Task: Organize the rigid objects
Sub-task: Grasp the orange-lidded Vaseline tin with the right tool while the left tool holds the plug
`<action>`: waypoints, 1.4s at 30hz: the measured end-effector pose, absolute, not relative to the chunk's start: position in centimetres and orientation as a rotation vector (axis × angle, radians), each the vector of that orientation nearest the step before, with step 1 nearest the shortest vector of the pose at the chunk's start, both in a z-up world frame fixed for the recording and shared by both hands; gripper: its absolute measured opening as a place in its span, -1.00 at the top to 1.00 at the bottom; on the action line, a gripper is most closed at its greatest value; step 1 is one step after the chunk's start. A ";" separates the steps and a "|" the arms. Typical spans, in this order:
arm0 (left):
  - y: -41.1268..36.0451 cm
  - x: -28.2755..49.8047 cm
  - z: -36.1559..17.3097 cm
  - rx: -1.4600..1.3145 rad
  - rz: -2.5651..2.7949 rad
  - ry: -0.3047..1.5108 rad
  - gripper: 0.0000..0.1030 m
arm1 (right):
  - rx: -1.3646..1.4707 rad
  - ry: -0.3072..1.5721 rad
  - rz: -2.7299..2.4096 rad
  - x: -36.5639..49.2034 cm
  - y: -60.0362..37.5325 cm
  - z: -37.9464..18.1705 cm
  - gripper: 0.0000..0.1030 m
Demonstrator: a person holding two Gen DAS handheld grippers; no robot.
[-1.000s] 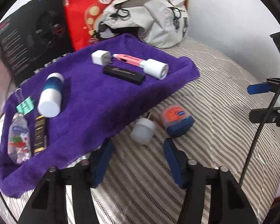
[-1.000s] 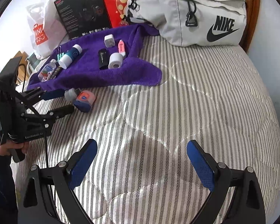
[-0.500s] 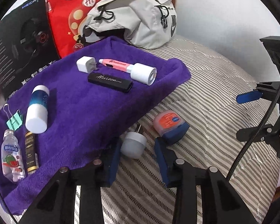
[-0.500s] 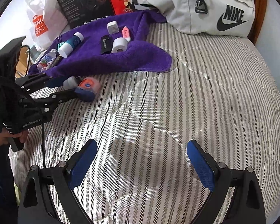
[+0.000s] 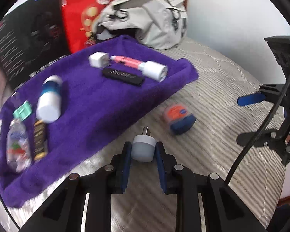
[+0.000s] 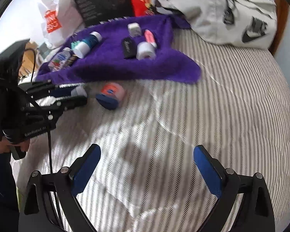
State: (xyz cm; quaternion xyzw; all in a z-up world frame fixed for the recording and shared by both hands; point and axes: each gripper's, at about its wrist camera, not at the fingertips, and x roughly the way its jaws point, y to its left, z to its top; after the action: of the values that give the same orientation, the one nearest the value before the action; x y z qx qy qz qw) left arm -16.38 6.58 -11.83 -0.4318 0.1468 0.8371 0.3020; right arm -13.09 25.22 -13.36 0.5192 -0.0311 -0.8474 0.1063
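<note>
My left gripper (image 5: pixel 142 150) is shut on a small grey plug adapter (image 5: pixel 143 147), its metal prongs pointing away, just off the near edge of the purple towel (image 5: pixel 91 100). In the right wrist view the same left gripper (image 6: pixel 75 94) holds the adapter (image 6: pixel 79 90) at the left. A round blue tin with an orange lid (image 5: pixel 178 117) lies on the striped bedspread to its right (image 6: pixel 111 95). My right gripper (image 6: pixel 145 172) hangs open above bare bedspread.
On the towel lie a white charger (image 5: pixel 97 60), a pink pen (image 5: pixel 125 60), a white tape roll (image 5: pixel 154 71), a black case (image 5: pixel 123 76), a blue-white bottle (image 5: pixel 49 101), a binder clip and a sanitizer bottle. A grey bag (image 6: pixel 228 11) and boxes stand behind.
My left gripper moved forward around the grey adapter and shut on it. The right gripper drifted a little closer to the towel and stayed open.
</note>
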 end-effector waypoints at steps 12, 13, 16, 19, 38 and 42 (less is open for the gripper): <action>-1.8 -14.6 -12.0 -1.244 2.367 0.272 0.53 | 1.413 -0.165 -2.604 -16.8 20.5 -14.2 -0.76; -2.3 -14.5 -12.0 -1.245 2.370 0.257 0.53 | 1.407 -0.181 -2.617 -17.1 20.2 -14.2 -0.70; -2.9 -14.4 -12.0 -1.243 2.374 0.230 0.53 | 1.424 -0.166 -2.683 -17.9 19.0 -14.7 -0.62; -3.1 -14.5 -12.2 -1.239 2.373 0.213 0.53 | 1.433 -0.046 -2.751 -18.4 18.0 -14.9 -0.34; -2.9 -14.7 -12.1 -1.255 2.400 0.165 0.53 | 1.375 0.043 -2.698 -17.7 20.3 -14.8 0.27; -2.9 -14.7 -12.1 -1.267 2.401 0.163 0.53 | 1.379 0.035 -2.674 -17.6 20.4 -14.6 0.28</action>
State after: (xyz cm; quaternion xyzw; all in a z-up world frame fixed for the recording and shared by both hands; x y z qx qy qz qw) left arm -14.74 -2.90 -12.06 -0.4554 0.0586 0.8633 0.2093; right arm -17.58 20.39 -14.59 0.4572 0.0117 -0.8868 0.0663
